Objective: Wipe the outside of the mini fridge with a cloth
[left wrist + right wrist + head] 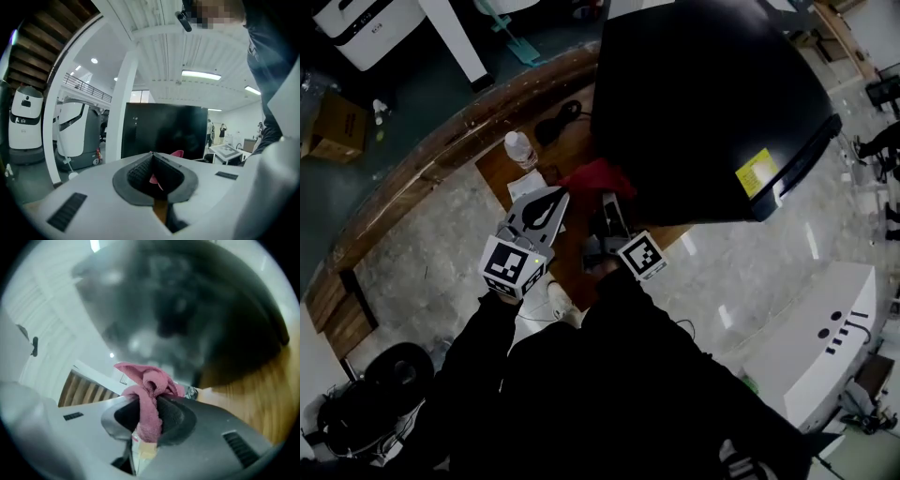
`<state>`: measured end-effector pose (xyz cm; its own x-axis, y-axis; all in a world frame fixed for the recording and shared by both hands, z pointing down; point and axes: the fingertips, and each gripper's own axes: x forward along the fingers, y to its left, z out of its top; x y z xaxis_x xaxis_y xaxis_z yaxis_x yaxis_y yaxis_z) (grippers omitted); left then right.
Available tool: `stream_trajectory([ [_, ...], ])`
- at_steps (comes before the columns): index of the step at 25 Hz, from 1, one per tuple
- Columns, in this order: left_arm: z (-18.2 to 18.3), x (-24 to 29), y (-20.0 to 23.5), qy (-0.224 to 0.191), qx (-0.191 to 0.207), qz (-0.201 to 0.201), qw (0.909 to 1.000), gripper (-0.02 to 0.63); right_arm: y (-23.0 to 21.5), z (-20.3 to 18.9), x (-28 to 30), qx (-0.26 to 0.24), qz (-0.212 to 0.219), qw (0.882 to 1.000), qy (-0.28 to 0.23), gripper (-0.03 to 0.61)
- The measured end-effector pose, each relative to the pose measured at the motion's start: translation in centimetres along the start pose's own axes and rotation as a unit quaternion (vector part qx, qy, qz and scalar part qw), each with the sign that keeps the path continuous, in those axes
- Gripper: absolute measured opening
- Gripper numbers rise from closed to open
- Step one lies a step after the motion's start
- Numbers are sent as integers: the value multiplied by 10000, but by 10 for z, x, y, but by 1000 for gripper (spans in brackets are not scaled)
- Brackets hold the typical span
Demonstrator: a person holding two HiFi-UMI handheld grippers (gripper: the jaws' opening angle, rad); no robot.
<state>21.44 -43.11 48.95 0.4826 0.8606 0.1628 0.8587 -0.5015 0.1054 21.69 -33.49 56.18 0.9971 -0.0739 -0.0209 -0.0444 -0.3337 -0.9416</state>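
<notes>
The brown wooden desk stands on a pale, glossy stone-patterned floor, with a curved timber kerb running behind it, a cardboard box off beyond that and a big white machine housing on the other side. Most of the desk is taken up by the boxy black mini fridge, which has a yellow sticker near its front edge. A clear plastic bottle sits near the desk's left corner. The right gripper is up against the fridge's side, jaws pinching a bunched red-pink cloth that touches the black wall. From above you only get a red patch; the right gripper view shows the cloth squeezed into a narrow strip between the pads and bulging out on top, with the fridge looming close and desk wood to the right. The left gripper is just beside it, jaws pressed together at the tips. Its own view takes in the room: a white pillar, white floor robots, a ceiling strip light.
</notes>
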Motion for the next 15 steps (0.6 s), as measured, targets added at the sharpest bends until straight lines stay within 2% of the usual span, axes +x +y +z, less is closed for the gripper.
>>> stream_trajectory([
  [3, 37, -11, -25, -416, 22, -267, 9988, 6, 52, 21, -29, -392, 225, 9989, -152, 78],
  [6, 71, -14, -49, -663, 235, -653, 9954, 6, 95, 39, -48, -576, 419, 9970, -299, 80],
  [10, 111, -8, -73, -961, 384, -1014, 9895, 6, 115, 76, -70, -811, 165, 9947, -612, 80],
  [15, 127, 4, -89, -1110, 391, -1244, 9852, 6, 113, 118, -80, -451, -246, 9944, -922, 80],
])
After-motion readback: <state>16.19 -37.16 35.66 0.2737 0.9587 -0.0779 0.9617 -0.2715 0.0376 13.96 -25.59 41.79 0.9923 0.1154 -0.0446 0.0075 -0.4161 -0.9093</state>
